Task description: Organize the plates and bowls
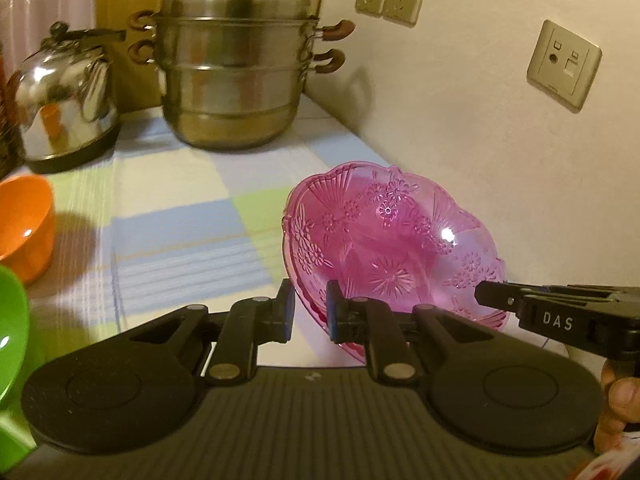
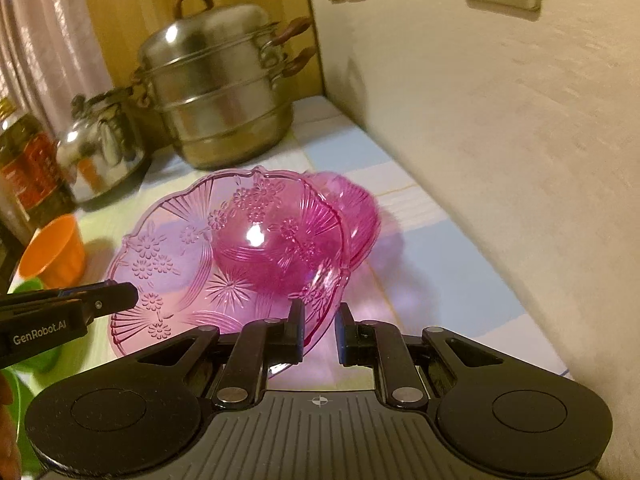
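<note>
A clear pink plate with a pressed flower pattern is held tilted over the checked tablecloth. My left gripper is shut on its near left rim. My right gripper is shut on the opposite rim and reaches in from the right in the left wrist view. In the right wrist view the plate partly covers a deeper pink bowl that stands behind and under it. The left gripper clamps the plate's left edge there.
An orange bowl and a green bowl sit at the left. A steel steamer pot and a kettle stand at the back. A bottle is at far left. The wall runs close along the right.
</note>
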`<state>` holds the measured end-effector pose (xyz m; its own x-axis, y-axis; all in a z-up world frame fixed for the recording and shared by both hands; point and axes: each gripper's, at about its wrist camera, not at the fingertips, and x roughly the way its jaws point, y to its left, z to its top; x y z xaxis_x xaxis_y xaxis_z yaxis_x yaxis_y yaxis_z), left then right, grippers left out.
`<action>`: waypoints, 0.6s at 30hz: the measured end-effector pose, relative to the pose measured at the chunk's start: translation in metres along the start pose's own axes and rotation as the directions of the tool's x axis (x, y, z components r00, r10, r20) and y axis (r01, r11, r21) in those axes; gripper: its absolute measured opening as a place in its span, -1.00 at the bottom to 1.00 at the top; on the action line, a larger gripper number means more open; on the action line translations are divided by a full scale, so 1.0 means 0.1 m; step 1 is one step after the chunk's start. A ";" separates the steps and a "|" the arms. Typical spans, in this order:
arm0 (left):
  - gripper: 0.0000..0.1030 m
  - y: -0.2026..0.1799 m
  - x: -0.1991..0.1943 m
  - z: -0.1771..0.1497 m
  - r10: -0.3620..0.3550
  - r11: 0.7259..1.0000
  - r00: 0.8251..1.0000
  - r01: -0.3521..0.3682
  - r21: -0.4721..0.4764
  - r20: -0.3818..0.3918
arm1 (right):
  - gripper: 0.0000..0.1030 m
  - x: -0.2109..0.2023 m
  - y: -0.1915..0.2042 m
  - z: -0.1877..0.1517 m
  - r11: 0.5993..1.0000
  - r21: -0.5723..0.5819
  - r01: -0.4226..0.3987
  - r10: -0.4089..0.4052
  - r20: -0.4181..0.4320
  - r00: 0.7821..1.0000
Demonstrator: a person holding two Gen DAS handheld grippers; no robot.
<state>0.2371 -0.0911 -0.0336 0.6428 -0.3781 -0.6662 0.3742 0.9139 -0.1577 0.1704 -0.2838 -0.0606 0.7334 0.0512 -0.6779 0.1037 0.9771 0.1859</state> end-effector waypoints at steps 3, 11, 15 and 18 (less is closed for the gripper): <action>-0.73 -0.03 0.12 0.14 -0.008 1.000 1.000 0.008 0.010 0.005 | -0.71 0.05 -0.04 0.13 1.000 0.006 0.011 -0.011 0.010 1.000; -0.72 0.02 0.55 0.39 -0.021 1.000 1.000 0.021 -0.009 -0.001 | -0.70 0.34 -0.11 0.53 1.000 -0.021 0.023 -0.023 0.009 1.000; -0.72 0.09 0.75 0.41 -0.030 0.999 0.999 0.029 -0.024 -0.020 | -0.70 0.61 -0.17 0.67 1.000 -0.008 0.020 -0.020 -0.021 1.000; -0.72 0.13 0.86 0.40 -0.020 1.000 0.999 0.020 -0.018 -0.028 | -0.70 0.76 -0.18 0.68 0.999 -0.016 0.031 -0.031 -0.049 0.998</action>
<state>0.3240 -0.1181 -0.0633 0.6162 -0.3921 -0.6831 0.3744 0.9088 -0.1839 0.2701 -0.3119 -0.0672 0.6959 0.0305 -0.7175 0.1157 0.9813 0.1539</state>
